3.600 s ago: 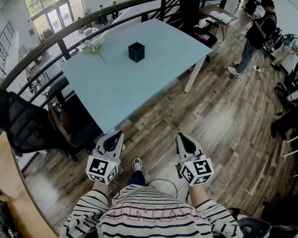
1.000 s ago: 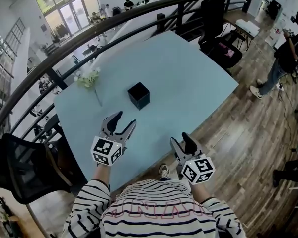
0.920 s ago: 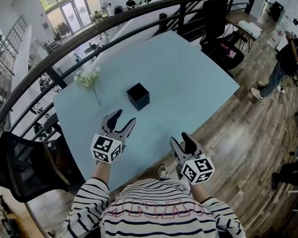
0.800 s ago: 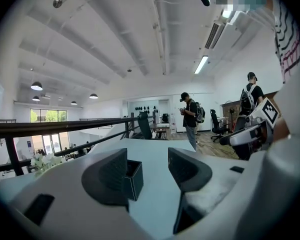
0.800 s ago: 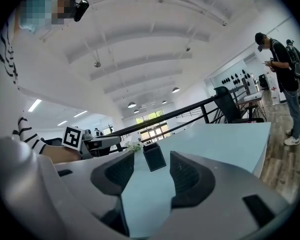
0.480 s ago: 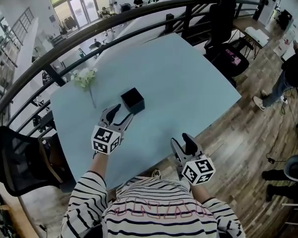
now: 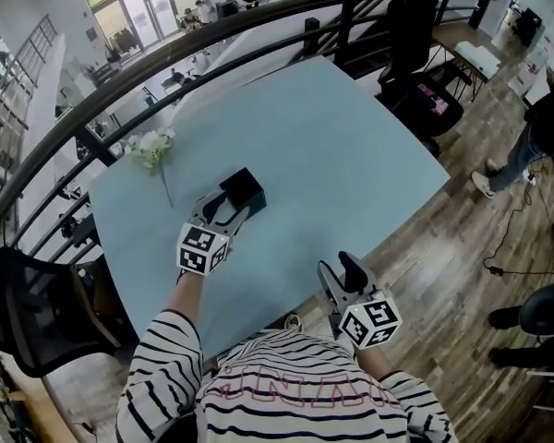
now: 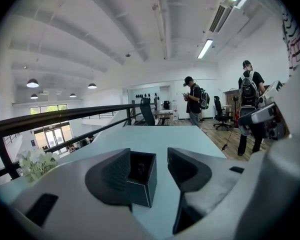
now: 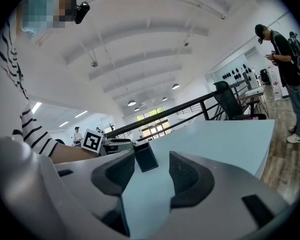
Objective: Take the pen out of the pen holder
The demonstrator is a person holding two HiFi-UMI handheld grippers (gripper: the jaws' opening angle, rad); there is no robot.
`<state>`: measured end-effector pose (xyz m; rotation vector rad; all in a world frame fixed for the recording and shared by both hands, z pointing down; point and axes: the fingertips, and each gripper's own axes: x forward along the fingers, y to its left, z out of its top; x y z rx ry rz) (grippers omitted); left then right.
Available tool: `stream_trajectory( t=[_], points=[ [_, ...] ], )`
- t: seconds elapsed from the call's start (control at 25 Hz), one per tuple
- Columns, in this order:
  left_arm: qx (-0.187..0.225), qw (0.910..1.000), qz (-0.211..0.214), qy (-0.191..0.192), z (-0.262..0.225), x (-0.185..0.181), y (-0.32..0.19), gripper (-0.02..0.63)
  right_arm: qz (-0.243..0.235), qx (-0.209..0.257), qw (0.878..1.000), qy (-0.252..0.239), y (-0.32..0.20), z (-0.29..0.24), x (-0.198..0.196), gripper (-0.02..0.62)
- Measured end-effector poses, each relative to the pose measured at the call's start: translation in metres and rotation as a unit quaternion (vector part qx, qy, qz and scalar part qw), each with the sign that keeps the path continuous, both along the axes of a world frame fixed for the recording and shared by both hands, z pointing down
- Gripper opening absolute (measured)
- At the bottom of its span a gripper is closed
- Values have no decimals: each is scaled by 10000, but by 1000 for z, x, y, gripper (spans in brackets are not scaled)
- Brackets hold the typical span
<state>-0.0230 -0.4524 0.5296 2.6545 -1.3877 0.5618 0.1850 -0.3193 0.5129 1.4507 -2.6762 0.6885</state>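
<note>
The left gripper [image 7: 223,216] is held out over the pale blue bench [image 7: 351,146] with its jaws wide apart. The black square pen holder [image 7: 245,189] stands on the bench right at its tips. In the left gripper view the holder [image 8: 142,185] sits in the gap between the jaws. It is close against the left jaw, which covers one of its corners, and bench shows between it and the right jaw. It is not clamped. The holder's open top is dark inside, and the pen cannot be made out for sure.

The right gripper [image 7: 338,273] hangs back at the near edge of the bench, well apart from the holder. Its jaws are also spread, with only bare bench between them. In its own view the holder [image 9: 146,159] stands ahead and slightly left of the gap. A sprig of white flowers [image 7: 150,149] lies on the bench beyond and to the left of the left gripper.
</note>
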Motion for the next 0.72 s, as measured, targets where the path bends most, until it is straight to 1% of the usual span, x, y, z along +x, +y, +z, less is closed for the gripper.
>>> stream_trajectory(
  t=[0.12,0.32,0.4,0.6,0.72],
  points=[
    [-130,9999,-9,33,8,-3,-12,236,102,-60,9999,12,-2,2,2,225],
    [-314,9994,154,-25,22,-1,-20,230,256,-156,9995,34,-2,6,7,224],
    [-358,9992,192,-33,25,0,-21,206,285,-167,9994,47,-3,7,8,224],
    [-484,9985,236,-84,34,2,-25,116,319,-186,9993,50,-7,8,7,222],
    [-589,9980,197,-83,41,0,-24,95,311,-160,9994,30,-9,6,6,221]
  ],
)
